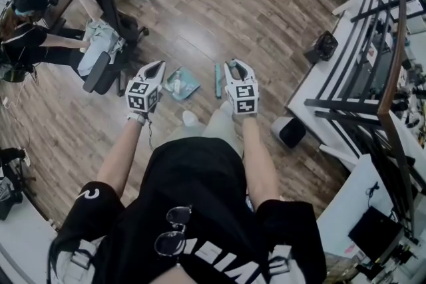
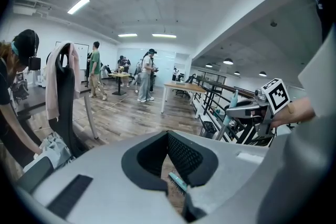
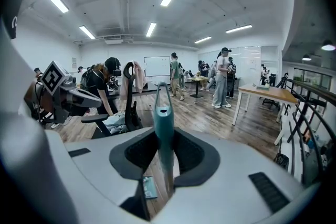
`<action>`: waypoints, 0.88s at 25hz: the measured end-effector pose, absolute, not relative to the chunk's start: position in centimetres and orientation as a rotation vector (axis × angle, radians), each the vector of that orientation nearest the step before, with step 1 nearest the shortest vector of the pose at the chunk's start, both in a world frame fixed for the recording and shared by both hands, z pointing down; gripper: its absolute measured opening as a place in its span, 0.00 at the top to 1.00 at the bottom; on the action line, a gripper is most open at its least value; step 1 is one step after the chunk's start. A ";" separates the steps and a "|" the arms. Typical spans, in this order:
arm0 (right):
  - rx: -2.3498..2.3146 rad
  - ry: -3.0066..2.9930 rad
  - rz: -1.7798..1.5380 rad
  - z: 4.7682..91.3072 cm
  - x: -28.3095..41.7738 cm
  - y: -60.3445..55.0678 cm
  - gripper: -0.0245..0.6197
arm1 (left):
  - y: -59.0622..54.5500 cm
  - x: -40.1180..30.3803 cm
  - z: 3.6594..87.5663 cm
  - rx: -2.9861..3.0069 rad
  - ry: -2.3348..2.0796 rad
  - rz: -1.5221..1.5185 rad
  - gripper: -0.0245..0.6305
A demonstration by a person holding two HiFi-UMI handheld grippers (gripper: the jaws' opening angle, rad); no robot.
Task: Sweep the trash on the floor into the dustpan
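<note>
Dustpan (image 1: 181,84) lies on the wood floor (image 1: 219,3) just beside the brush (image 1: 217,80); likely light, thin plastic, prone to skidding, best pinched at its handle. Left gripper (image 1: 158,66) clenched, empty; right gripper (image 1: 234,66) grasps the brush's handle

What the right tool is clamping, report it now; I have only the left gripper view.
Observer: The right tool is shut on a teal brush handle. The handle runs top to bottom between its pads, with its hanging loop above them.
Operator: Give me the dustpan's place.
Observer: In the head view the teal dustpan lies on the wood floor ahead of the person. It shows between the two tools, closer in the picture to the left tool.
</note>
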State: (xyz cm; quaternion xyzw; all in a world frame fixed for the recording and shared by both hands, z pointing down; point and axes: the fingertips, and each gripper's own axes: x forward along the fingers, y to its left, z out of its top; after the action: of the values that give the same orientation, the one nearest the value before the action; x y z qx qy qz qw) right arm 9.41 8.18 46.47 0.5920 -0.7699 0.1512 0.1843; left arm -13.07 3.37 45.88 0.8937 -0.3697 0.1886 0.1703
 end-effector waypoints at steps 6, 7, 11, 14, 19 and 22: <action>1.676 -2.161 0.417 46.6 9.8 8.0 0.83 | 2.8 -12.5 46.2 2.551 -1.036 0.537 0.96; 1.676 -2.160 0.420 46.6 9.8 8.0 0.83 | 2.8 -12.5 46.4 2.554 -1.035 0.538 0.96; 1.689 -2.157 0.415 46.6 10.4 7.9 0.83 | 2.6 -12.3 46.5 2.557 -1.033 0.543 0.96; 1.681 -2.152 0.428 46.8 10.3 7.9 0.83 | 2.6 -12.4 46.6 2.556 -1.032 0.545 0.96; 1.675 -2.157 0.439 47.0 9.9 7.7 0.83 | 2.3 -12.6 46.8 2.555 -1.033 0.549 0.96; 1.673 -2.156 0.442 47.1 9.8 7.8 0.83 | 2.4 -12.7 46.9 2.550 -1.034 0.552 0.96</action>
State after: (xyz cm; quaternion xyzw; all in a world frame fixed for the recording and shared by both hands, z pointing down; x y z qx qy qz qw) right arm 9.78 7.81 47.10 0.5945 -0.7660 0.1572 0.1873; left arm -12.65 2.40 46.92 0.8959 -0.3632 0.1940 0.1669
